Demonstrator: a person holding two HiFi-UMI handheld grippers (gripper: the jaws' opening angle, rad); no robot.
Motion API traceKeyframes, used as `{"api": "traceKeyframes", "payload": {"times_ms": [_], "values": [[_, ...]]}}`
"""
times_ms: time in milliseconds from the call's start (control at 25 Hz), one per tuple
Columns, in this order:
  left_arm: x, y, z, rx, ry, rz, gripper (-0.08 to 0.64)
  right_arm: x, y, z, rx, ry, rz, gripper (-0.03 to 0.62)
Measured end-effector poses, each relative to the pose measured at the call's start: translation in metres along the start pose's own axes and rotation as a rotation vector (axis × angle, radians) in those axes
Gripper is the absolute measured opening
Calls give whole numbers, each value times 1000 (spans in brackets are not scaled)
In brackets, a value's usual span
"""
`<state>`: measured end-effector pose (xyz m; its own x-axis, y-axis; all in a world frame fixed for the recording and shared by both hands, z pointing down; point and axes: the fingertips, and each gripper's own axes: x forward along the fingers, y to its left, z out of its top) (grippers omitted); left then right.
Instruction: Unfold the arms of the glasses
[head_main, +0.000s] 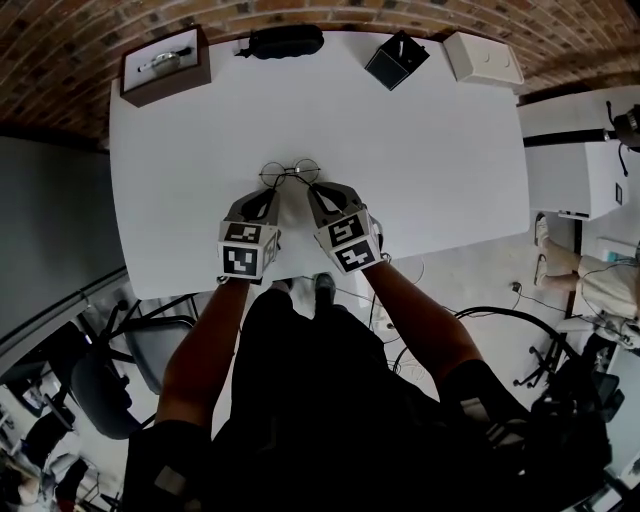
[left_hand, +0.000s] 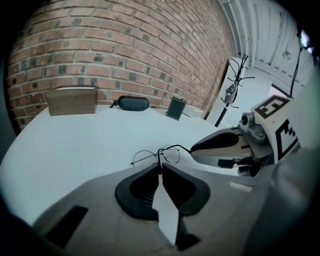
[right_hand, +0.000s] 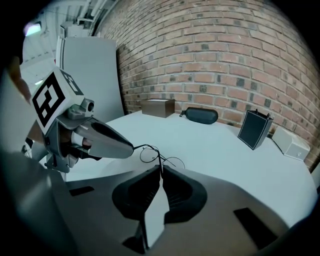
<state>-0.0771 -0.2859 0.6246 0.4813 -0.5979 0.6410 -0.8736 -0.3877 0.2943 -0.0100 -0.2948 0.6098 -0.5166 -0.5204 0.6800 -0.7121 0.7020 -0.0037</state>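
Back-left corner of the white rectangular table: brown wooden box, open on top, something metallic inside. Along the back edge from there: black oblong glasses case, small black square box set at an angle, white lidded box at the right corner.

Left gripper: angled down, jaws pinched almost fully together. The dark pads are clamped on a thin wire arm, and nothing else sits between them.

Thin black wire-frame glasses with round lenses: near the table's front edge, about mid-width. They sit just beyond both grippers' tips, lenses on the far side from the person. Held by their arms from both sides. Can't tell whether the lenses rest on the table or hang just clear of it.

Right gripper: also angled down, jaws nearly closed, pads nipping a wire arm of the same frame. Its tip sits close beside the left one, and the two converge toward the frame without touching.

Brick wall behind the table.
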Motion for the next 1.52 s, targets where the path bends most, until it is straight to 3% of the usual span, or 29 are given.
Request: {"api": "traceKeyframes", "payload": {"times_ms": [520,800,1000,1280,1400,1440,1520], "values": [[-6,-33,-38,64,69,-38,29,-11,31,-23,-259,3,65,25],[2,-43,-56,66,109,-54,29,-2,42,-38,-292,35,113,25],[1,-36,-66,72,144,-46,31,3,45,-50,-293,68,131,26],[-4,-43,-72,90,149,-116,87,6,49,-56,-290,87,142,26],[-11,-29,-61,40,96,-68,87,3,47,-55,-227,88,151,46],[-13,-21,-56,24,82,-41,87,2,45,-53,-186,86,148,87],[-17,-5,-47,-23,55,11,87,-1,40,-47,-81,71,125,104]]}}
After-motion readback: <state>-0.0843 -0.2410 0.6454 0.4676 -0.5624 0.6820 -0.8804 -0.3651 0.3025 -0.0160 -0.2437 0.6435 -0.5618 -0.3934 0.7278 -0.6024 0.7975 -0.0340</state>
